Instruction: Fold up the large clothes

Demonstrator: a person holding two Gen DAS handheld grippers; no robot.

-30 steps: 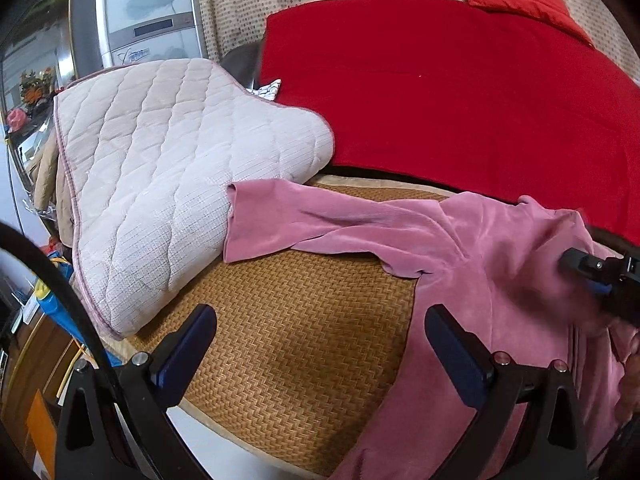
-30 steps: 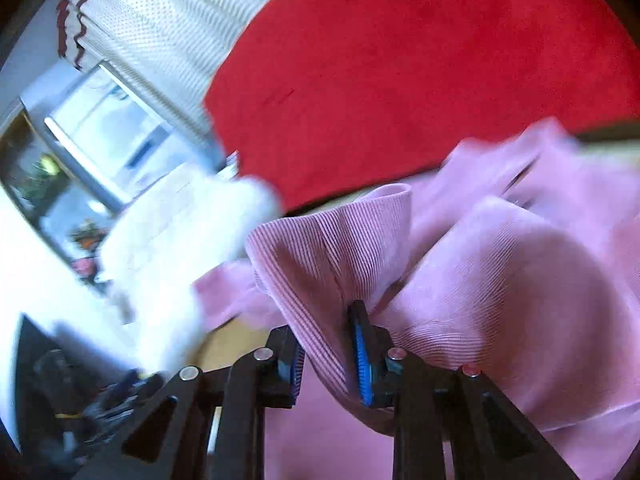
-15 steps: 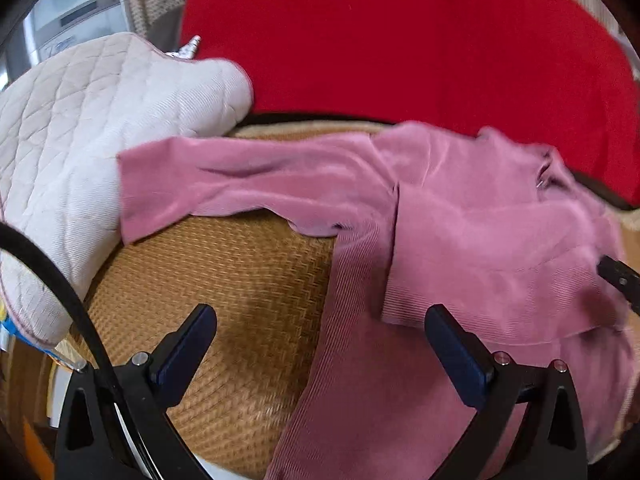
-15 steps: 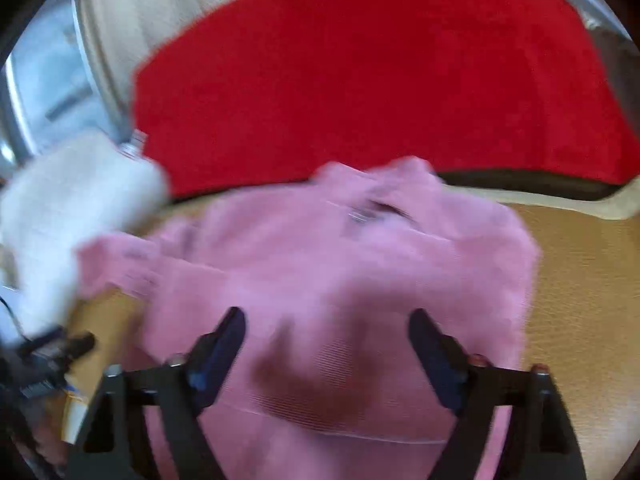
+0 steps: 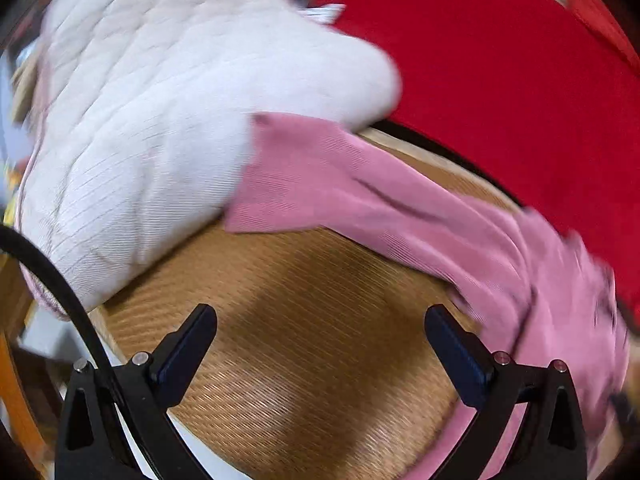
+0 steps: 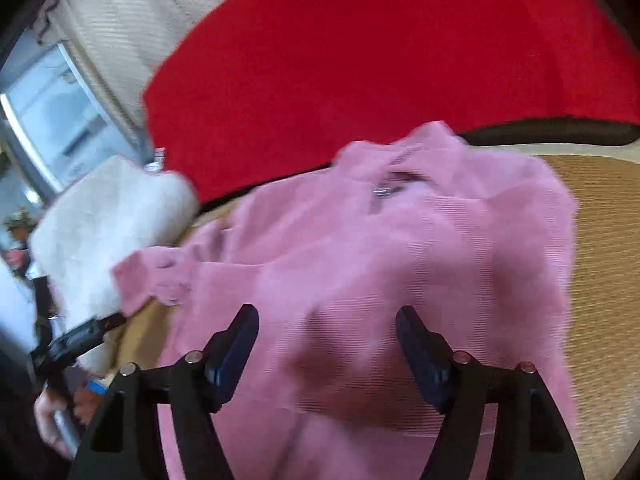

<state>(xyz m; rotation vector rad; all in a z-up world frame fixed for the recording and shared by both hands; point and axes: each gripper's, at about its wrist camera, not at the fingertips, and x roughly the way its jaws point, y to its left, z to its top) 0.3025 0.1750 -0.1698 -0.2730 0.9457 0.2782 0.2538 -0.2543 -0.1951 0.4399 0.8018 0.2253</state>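
Item: pink top (image 6: 400,264), ribbed, long-sleeved; lies on the woven mat (image 5: 304,320), body toward the mat's middle, collar toward the far edge by the red cover (image 6: 380,60); one side appears already folded across the body.

Sleeve (image 5: 340,188): stretched out flat toward the mat's left edge; cuff resting on the quilted pad (image 5: 160,100).

Right gripper (image 6: 326,344): above the top's body; jaws opening; cloth lies beneath, none clamped between them.

Left gripper (image 5: 320,344): jaws wide apart, empty; over bare mat, near the sleeve, not touching it.

Step in hand, as judged: one fold just let go; the outstretched sleeve comes next.

Next move calls for: left gripper to reach the cuff, pinch one layer only, clear of the pad, then carry it across onto the body; soft cloth may drag or bunch.
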